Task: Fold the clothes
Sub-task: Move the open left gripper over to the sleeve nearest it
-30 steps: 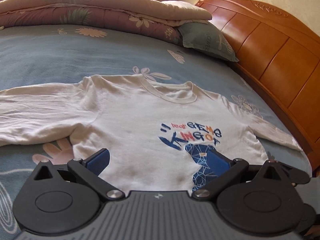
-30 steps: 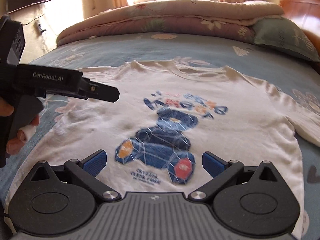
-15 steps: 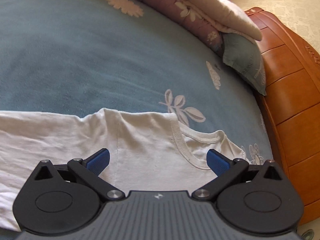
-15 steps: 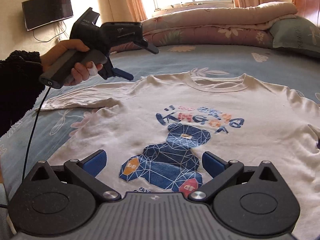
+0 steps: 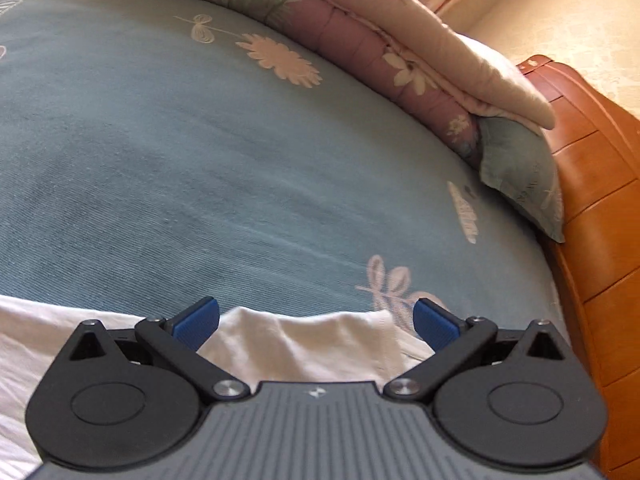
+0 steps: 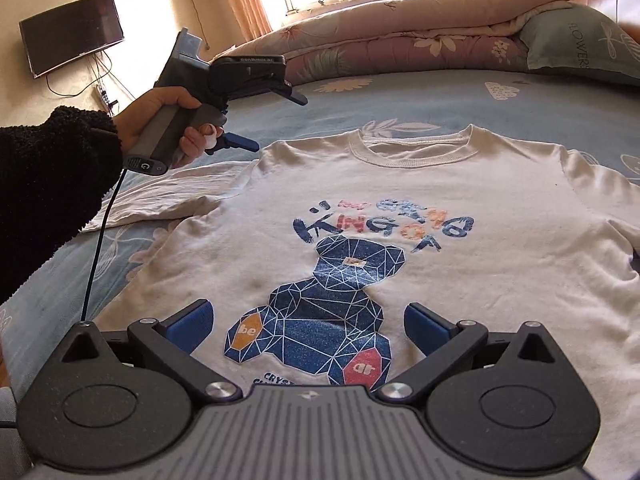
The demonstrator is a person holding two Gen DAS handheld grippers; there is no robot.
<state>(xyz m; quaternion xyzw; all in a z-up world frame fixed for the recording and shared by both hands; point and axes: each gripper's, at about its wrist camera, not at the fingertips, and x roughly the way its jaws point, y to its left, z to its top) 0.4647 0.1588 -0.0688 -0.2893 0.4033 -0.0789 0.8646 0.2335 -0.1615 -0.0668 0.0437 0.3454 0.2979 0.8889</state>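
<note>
Currently, the white long-sleeved shirt with a blue geometric bear print (image 6: 400, 216) lies flat, front up, on the blue floral bedsheet (image 6: 420, 100), collar toward the far side and hem toward you. One sleeve extends to the left across the sheet.

Your left gripper (image 5: 315, 320) is wide open and grips nothing. Its blue pads (image 5: 196, 322) sit either side of a raised fold of white fabric at the shirt's far edge (image 5: 304, 340); whether the pads touch the cloth cannot be told. In the right wrist view, this same tool (image 6: 256, 116) is held above the shirt's left shoulder by your left hand (image 6: 160, 120), which emerges from a black fuzzy sleeve (image 6: 48, 196).

Your right gripper (image 6: 308, 326) is likewise fully spread and empty. It is positioned over the near part of the shirt, with the lower half of the bear print between its pads.

A folded pink floral quilt (image 6: 400, 32) and a grey-green pillow (image 6: 580, 44) lie at the far end of the bed. An orange-brown wooden headboard (image 5: 592, 200) stands to the right.
</note>
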